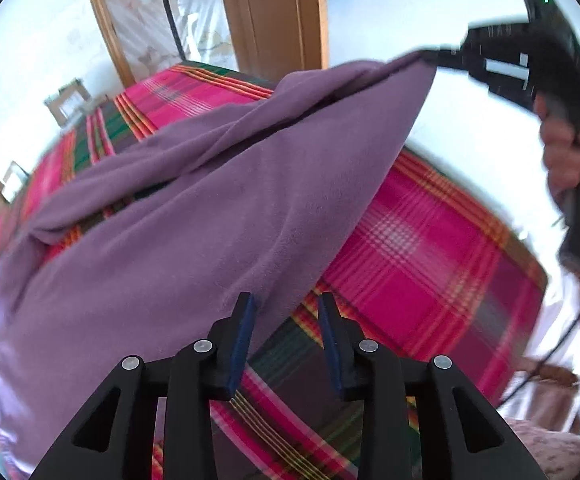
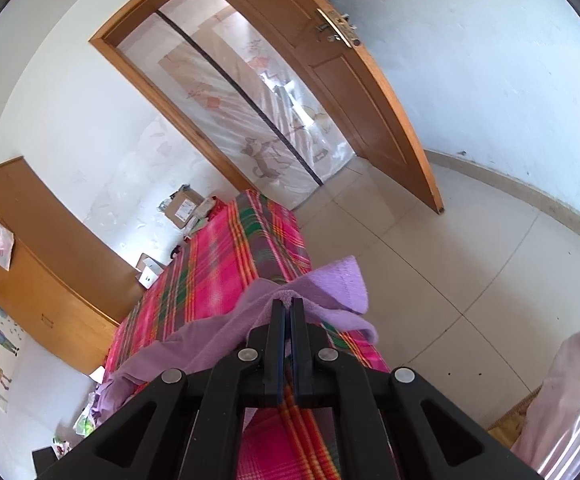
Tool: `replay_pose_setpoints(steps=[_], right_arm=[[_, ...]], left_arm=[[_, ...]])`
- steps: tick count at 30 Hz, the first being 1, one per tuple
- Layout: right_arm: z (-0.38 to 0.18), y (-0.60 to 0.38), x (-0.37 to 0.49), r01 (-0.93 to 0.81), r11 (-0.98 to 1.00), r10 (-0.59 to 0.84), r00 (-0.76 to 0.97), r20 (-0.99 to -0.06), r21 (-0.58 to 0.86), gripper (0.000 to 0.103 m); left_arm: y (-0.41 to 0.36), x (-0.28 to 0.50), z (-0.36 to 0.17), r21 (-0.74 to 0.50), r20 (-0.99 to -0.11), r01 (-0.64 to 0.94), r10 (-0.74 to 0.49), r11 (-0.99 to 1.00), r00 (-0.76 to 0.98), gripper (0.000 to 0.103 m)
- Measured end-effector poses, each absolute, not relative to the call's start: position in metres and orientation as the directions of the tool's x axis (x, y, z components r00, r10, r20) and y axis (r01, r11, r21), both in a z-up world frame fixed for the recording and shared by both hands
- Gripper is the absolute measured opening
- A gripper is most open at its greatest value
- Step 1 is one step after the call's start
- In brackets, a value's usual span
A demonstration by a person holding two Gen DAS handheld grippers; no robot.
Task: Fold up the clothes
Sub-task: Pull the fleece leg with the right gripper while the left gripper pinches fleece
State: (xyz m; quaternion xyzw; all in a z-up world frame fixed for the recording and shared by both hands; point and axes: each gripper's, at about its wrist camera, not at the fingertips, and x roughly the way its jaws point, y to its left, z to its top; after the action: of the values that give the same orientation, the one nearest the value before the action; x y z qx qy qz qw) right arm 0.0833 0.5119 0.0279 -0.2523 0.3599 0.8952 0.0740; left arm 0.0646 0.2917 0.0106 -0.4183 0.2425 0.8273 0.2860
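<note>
Blue-padded fingers (image 1: 242,344) of the left gripper (image 1: 286,340) stand partly apart above the plaid bedspread (image 1: 430,264), with nothing between them; the lower edge of the purple fleece garment (image 1: 194,224) hangs just ahead of the left-hand pad, near it but not pinched. No earlier view is given, so all that can be said is that this gripper is empty and half open.

Across the bed, the right gripper (image 2: 287,320) is clamped tight on a bunched corner of the same garment (image 2: 322,288), held up off the bed by a person's hand (image 1: 566,152). From that raised corner the fleece slopes down in a long sheet to where it lies on the bedspread toward the far side of the bed.

Risks from here, as I judge them — the garment now hangs from one corner only, so its weight could drag the loose edge sideways and spoil any fold line. The pinch on thick bunched fleece might also slip if the right hand lifts or swings quickly. And if the left gripper closes without the hem properly between its pads, it could catch the bedspread instead — or nothing.
</note>
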Motion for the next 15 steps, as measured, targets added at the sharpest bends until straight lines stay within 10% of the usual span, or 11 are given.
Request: replay_pose_setpoints(steps=[9,11,15], right_arm=[[0.031,0.511,0.086,-0.301,-0.724,-0.062,-0.867,-0.494,0.620,0.002],[0.029,0.513,0.088,-0.305,-0.719,-0.063,-0.866,-0.496,0.624,0.002],[0.025,0.516,0.094,-0.312,-0.709,-0.064,-0.864,-0.499,0.632,0.002]], left_arm=[[0.301,0.067,0.003,0.261,-0.813,-0.631,0.186,-0.731,-0.552,0.034],[0.299,0.066,0.005,0.254,-0.812,-0.623,0.187,-0.740,-0.553,0.012],[0.291,0.062,0.010,0.218,-0.806,-0.609,0.212,-0.762,-0.553,0.005]])
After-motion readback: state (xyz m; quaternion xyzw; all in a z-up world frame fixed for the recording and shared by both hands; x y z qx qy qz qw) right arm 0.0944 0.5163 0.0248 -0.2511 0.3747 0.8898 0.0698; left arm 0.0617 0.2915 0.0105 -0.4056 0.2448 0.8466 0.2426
